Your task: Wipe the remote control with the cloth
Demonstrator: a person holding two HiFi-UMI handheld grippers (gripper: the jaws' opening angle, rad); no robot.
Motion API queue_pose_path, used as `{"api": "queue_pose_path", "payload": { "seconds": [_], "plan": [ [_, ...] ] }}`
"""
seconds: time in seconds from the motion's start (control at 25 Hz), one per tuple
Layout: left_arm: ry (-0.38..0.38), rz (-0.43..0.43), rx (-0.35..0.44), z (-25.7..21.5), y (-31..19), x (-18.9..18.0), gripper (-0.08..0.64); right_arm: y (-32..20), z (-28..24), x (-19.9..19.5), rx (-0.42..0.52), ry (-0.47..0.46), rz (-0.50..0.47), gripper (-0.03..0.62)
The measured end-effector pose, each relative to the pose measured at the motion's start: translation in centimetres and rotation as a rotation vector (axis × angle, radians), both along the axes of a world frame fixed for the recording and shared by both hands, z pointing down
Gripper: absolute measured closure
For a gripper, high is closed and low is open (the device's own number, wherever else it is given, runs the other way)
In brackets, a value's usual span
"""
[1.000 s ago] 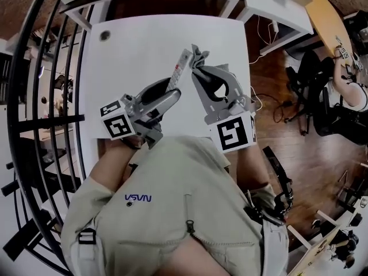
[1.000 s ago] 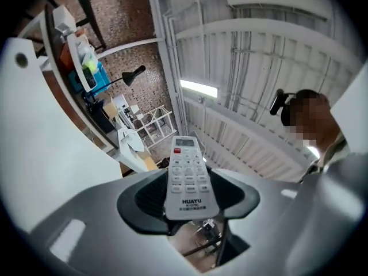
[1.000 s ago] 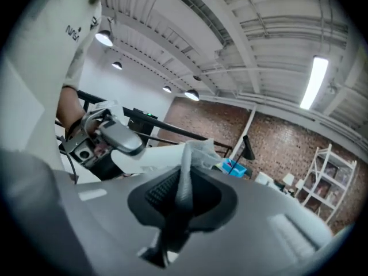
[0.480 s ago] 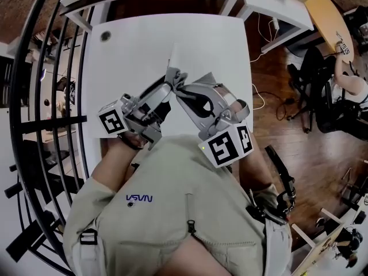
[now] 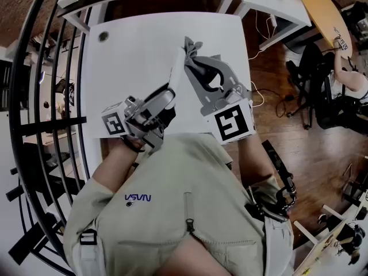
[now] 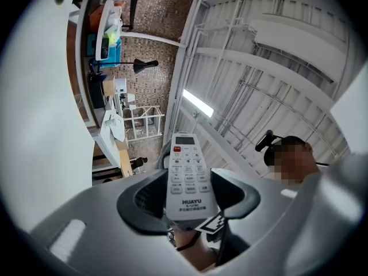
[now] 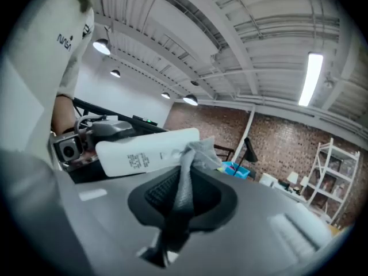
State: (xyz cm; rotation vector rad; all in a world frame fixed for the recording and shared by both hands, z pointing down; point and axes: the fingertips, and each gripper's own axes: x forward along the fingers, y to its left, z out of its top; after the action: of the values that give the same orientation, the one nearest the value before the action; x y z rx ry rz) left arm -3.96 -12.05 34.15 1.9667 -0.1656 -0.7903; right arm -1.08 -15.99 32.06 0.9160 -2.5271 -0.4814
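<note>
1. A white table [image 5: 144, 45] fills the middle of the head view, with a small dark hole [image 5: 103, 37] near its far left corner.
2. Brown wooden floor [image 5: 310, 148] lies to its right, and a black railing [image 5: 40, 96] curves along its left.
3. Another white desk [image 5: 270, 2] and a pale wooden tabletop [image 5: 325, 16] stand beyond.
4. The right gripper view shows a brick wall [image 7: 282, 134], a white shelf rack [image 7: 336, 171] and a lit ceiling tube [image 7: 312, 76].

Qty per item, as viewed: remote control [image 6: 187, 177] ×1; cloth [image 7: 187, 163] ×1; grippers ×2 (left gripper [image 6: 188, 199], right gripper [image 7: 183, 193]), 2 jaws ea.; marker cubes ×2 (left cube [image 5: 115, 123], right cube [image 5: 233, 123]); white desk [image 5: 132, 50] ×1 beneath; persons ×2: wearer [image 5: 184, 211], seated person [image 5: 349, 88] far right.
</note>
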Motion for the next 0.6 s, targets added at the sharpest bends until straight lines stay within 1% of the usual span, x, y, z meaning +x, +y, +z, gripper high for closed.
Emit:
{"api": "queue_pose_path", "payload": {
  "seconds": [0.16, 0.28, 0.32, 0.48, 0.6],
  "plan": [
    [0.031, -0.015, 0.0, -0.6, -0.3, -0.6, 0.316, 2.1, 1.1, -1.3, -0.026, 0.039, -0.088, 0.557],
    [0.077, -0.016, -0.004, -1.6, -0.4, -0.7, 0.316, 3.6, 1.8, -2.2, -0.047, 0.059, -0.139, 0.557],
    [0.081, -0.018, -0.001, -1.7, -0.5, -0.8, 0.316, 4.0, 1.9, -2.4, -0.054, 0.064, -0.149, 0.557],
    [0.065, -0.02, 0.006, -1.3, -0.3, -0.6, 0.316, 4.9, 2.3, -2.2, -0.07, 0.072, -0.156, 0.557],
    [0.05, -0.043, -0.009, -0.8, -0.7, -0.8, 0.316, 6.4, 2.7, -2.5, -0.083, 0.099, -0.213, 0.557]
  ]
}}
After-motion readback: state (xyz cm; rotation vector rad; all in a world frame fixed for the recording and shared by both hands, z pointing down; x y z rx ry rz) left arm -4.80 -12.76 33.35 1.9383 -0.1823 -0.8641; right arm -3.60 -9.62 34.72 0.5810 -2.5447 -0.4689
